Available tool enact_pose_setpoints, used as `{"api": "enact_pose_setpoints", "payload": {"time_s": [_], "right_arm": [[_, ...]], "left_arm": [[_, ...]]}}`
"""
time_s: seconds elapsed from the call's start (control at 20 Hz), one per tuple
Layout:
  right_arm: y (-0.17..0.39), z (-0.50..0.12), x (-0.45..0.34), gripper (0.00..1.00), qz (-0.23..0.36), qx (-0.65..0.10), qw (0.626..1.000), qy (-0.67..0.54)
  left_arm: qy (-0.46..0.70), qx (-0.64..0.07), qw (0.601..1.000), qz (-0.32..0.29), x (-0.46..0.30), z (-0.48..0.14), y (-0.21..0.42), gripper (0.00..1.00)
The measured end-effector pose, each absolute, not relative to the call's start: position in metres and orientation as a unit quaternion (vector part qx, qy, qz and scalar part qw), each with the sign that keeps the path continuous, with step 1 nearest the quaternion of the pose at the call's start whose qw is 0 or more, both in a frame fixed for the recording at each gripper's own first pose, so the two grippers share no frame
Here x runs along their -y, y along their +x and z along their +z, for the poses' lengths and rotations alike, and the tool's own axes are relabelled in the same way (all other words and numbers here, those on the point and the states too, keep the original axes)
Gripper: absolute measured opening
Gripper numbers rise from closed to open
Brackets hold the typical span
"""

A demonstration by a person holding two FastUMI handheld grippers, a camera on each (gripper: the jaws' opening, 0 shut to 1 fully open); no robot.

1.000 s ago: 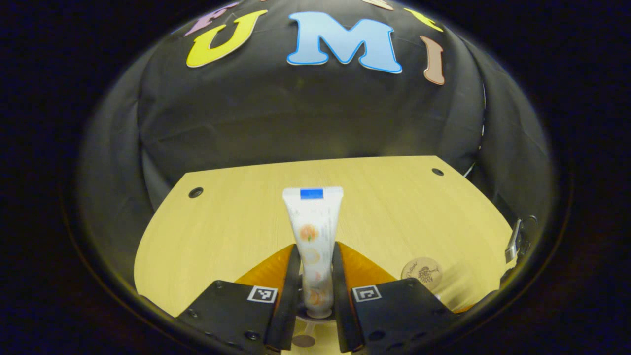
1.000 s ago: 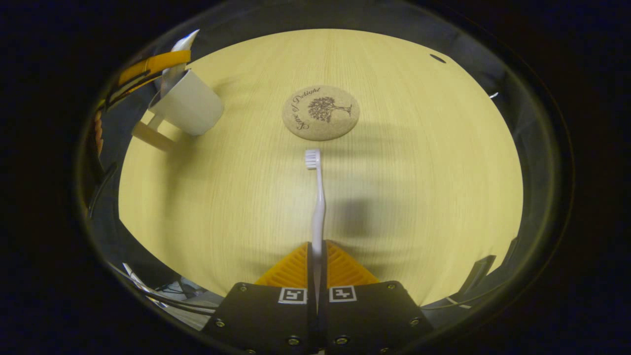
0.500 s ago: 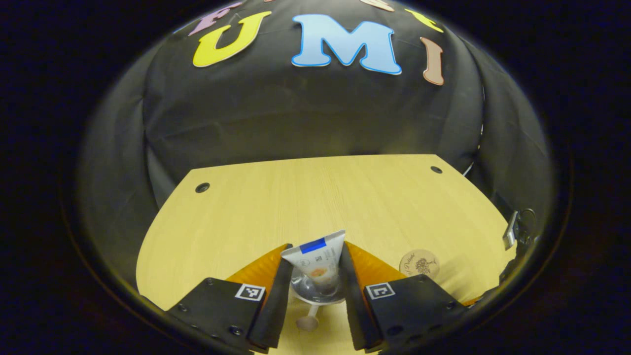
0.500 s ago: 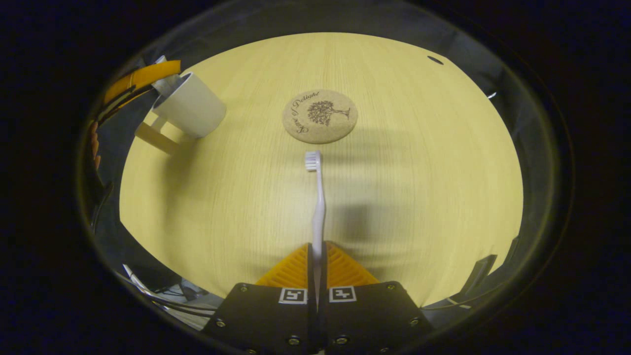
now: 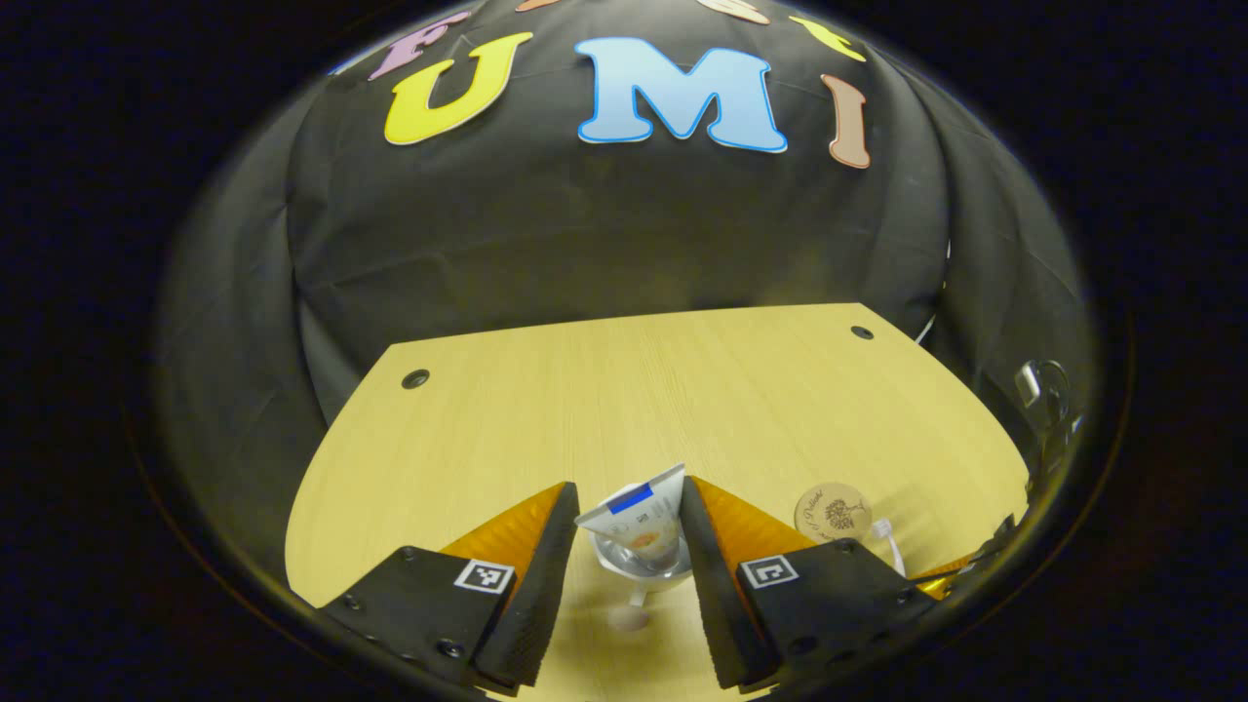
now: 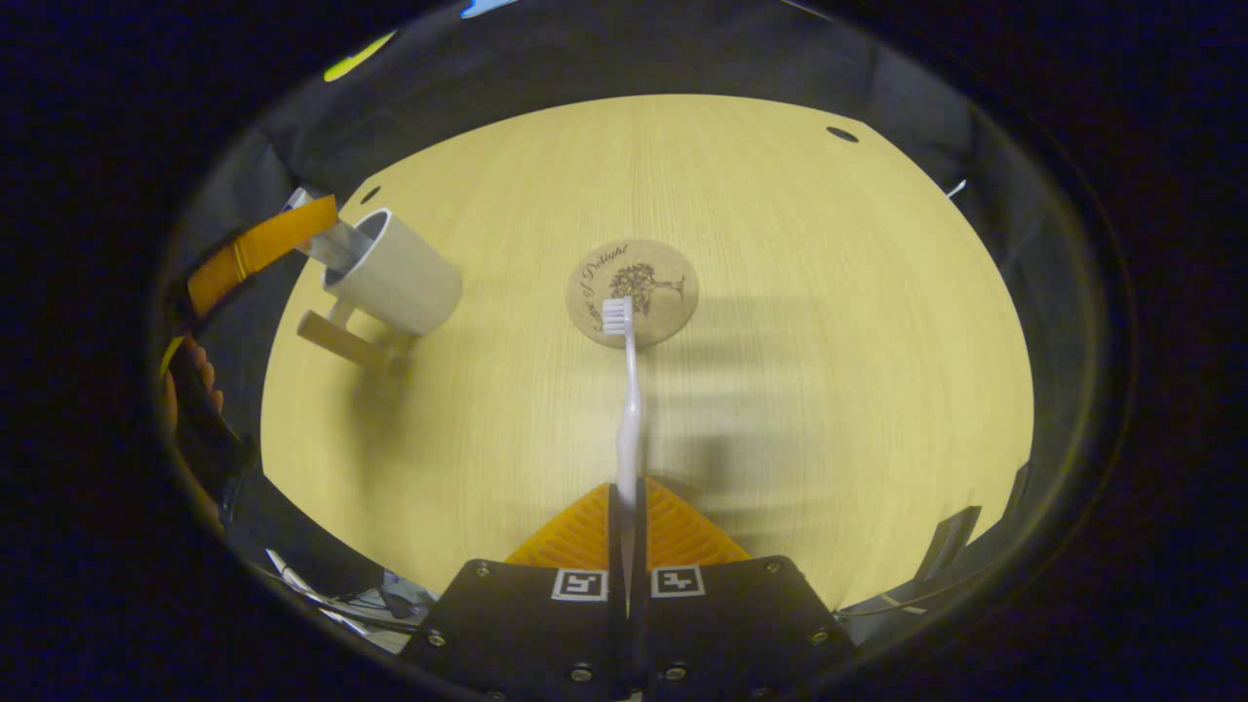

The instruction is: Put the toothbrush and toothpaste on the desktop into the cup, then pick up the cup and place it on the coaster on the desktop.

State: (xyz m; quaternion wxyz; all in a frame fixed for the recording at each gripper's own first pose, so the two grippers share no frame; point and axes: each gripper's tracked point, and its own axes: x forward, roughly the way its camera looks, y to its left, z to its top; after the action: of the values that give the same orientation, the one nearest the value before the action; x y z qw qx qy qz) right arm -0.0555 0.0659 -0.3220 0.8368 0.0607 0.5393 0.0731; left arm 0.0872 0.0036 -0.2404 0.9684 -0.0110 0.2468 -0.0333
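The cup [image 6: 395,278] stands on the desk [image 6: 829,292], with the paste [image 5: 639,525] inside it, flat crimped end sticking up above the rim. In the left gripper view the cup [image 5: 643,567] sits directly below and between the fingers of the left gripper [image 5: 624,575], its handle pointing toward the camera. That gripper's jaws are spread wide — the paste leans in the gap between them, and neither finger presses on it.

In the right gripper view the cup is at the far left of the desk, handle toward the near side, with an orange finger of the left gripper at its rim and a hand [image 6: 185,390] lower down at the edge.

The right gripper [image 6: 629,507] is pinched tight on the brush [image 6: 629,409], gripping the handle end. The brush runs straight ahead from the fingers, bristle head out front — seen over the near edge of the coaster [image 6: 632,292]. The coaster lies on the desk to the right of the cup, well apart from it, and nothing rests on it.
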Motion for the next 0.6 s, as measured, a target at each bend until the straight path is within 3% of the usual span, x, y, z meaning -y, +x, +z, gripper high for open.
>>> {"api": "enact_pose_setpoints", "payload": {"time_s": [0.6], "right_arm": [[0.046, -0.228, -0.133, 0.02, 0.116, -0.438, 0.884, 0.115]], "left_arm": [[-0.017, -0.246, 0.968, -0.038, -0.021, -0.226, 0.039, 0.68]]}}
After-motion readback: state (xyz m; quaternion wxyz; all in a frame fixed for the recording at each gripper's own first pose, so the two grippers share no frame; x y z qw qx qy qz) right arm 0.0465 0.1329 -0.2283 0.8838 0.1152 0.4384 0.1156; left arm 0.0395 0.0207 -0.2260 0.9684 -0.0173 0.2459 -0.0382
